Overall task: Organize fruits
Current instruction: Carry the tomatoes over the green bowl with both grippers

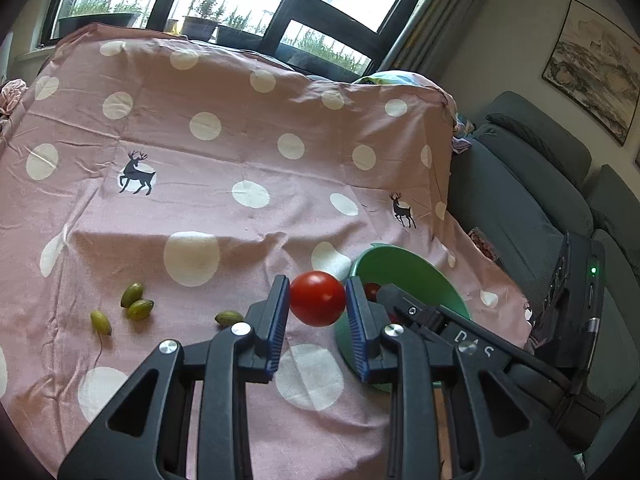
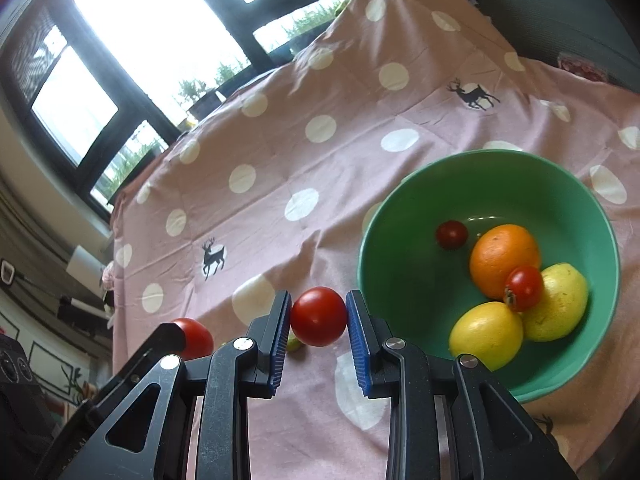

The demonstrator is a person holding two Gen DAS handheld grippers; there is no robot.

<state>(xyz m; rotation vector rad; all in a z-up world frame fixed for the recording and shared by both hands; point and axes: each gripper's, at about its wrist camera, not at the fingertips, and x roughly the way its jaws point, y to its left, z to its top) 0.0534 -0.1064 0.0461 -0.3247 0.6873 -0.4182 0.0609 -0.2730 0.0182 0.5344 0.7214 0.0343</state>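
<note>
While two hand-held black grippers with blue ribbed pads each carry a round red cherry tomato above a pink polka-dot cloth printed with dark deer, the sorting nears its drop-off. From its own wrist camera, the left gripper (image 1: pixel 317 300) is clamped on one glossy red tomato (image 1: pixel 317 298), pads pressing both sides; the right gripper (image 2: pixel 318 318) pinches a second tomato (image 2: pixel 318 316) the same way. At about two o'clock from the right gripper sits the green round bowl (image 2: pixel 384 248), already holding an orange (image 2: pixel 502 258), two yellow lemons (image 2: pixel 486 330), and two small red tomatoes (image 2: pixel 452 234). Four small green oval fruits (image 1: pixel 132 295) lie loose on the cloth (image 1: pixel 224 160) at roughly nine o'clock from the left gripper, not yet gathered.

Risk, as it looks from here: both grippers crowd the same side of the bowl, the right one's body showing at three o'clock in the left view, so they could knock together at the rim. Each tomato is smooth and held only near its middle; too tight a squeeze could split the skin, a slack one could let it roll off the cloth. A tomato dropped from high might bounce off the heaped citrus and out of the bowl.

Only readable writing: pale letters "DAS" on the right gripper's body (image 1: pixel 472 340), partly cut off
</note>
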